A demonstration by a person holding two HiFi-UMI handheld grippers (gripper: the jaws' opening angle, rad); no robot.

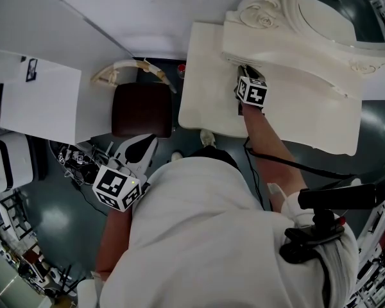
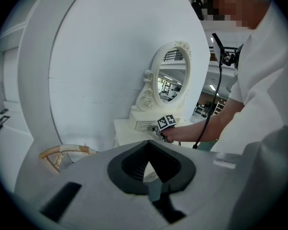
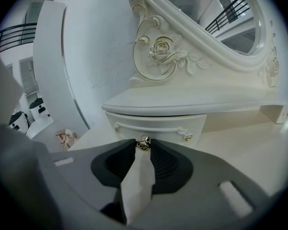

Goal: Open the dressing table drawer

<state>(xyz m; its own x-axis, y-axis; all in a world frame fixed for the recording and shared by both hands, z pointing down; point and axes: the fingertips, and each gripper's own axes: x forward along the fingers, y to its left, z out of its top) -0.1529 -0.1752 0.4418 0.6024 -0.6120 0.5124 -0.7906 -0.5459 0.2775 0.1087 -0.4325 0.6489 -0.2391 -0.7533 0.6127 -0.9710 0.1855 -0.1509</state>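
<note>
The small cream drawer (image 3: 156, 125) sits under the mirror shelf of the white dressing table (image 1: 205, 76). Its little metal knob (image 3: 143, 143) is pinched between the tips of my right gripper (image 3: 143, 145), which is shut on it. The drawer front looks flush with its frame. In the head view the right gripper (image 1: 243, 73) reaches to the drawer at the base of the carved mirror stand. My left gripper (image 1: 149, 144) hangs low at the left over the floor, away from the table, its jaws together and empty (image 2: 147, 143).
An oval mirror (image 3: 230, 13) in a carved rose frame stands on the table. A dark red stool (image 1: 141, 110) with a curved wooden back (image 1: 125, 69) sits left of the table. A white curved wall panel (image 2: 110, 56) rises behind. A black cable (image 1: 289, 162) trails from the right arm.
</note>
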